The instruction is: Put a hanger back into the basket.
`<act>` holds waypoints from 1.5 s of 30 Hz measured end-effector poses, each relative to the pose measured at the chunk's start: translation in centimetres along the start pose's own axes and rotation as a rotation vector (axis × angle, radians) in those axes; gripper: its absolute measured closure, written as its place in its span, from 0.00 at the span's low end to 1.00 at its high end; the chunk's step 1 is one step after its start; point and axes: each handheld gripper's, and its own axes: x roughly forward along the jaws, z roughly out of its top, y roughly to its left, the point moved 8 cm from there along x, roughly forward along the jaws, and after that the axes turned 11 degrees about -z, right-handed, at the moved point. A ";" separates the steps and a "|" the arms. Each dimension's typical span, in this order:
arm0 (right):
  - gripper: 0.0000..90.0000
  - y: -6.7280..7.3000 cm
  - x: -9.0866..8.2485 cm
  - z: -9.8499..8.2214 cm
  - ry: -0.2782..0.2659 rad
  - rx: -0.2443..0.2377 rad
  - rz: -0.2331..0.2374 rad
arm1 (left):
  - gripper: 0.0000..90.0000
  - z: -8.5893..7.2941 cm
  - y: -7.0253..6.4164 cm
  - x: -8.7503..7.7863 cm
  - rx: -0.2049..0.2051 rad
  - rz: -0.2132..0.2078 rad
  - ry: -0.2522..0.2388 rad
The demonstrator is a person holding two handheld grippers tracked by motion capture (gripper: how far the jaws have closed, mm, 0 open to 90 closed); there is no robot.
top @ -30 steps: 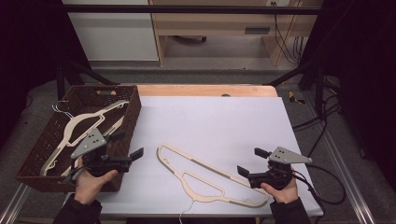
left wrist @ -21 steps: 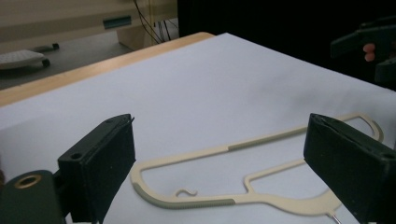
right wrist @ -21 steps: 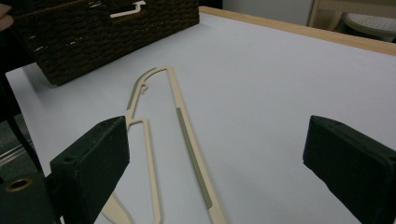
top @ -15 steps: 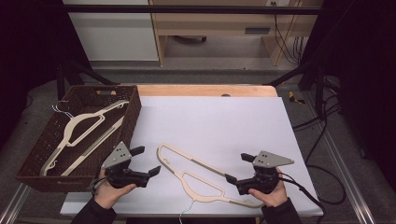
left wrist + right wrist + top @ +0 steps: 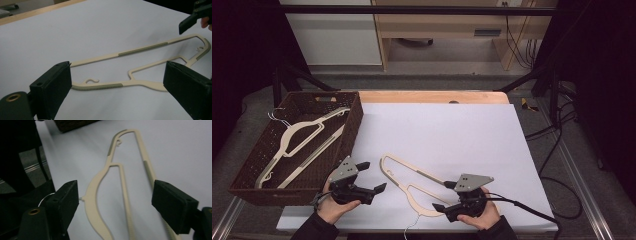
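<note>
Here the cream hanger (image 5: 422, 187) lies flat on the white bench (image 5: 452, 130). The right gripper (image 5: 447, 196) straddles its hook end, jaws spread but just closing, pads not touching. The left gripper (image 5: 373, 177) hovers beside the other end, jaws spread.

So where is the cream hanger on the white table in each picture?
High view: the cream hanger lies low in the middle, between the left gripper and the right gripper.
Left gripper view: it stretches across the middle, beyond the fingers.
Right gripper view: it runs up the middle.
Shared landmark: the white table cover.
</note>
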 end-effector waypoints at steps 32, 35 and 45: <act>0.76 3.1 4.1 -3.6 0.159 -0.179 0.075 | 0.09 -0.8 -0.2 1.0 0.007 -0.010 0.042; 0.63 3.0 3.9 -3.5 0.163 -0.173 0.092 | 0.09 -0.9 -0.2 1.0 0.007 -0.010 0.044; 0.64 -1.8 -1.7 -4.8 0.122 -0.077 -0.051 | 0.10 -0.9 -0.3 1.1 0.007 -0.011 0.042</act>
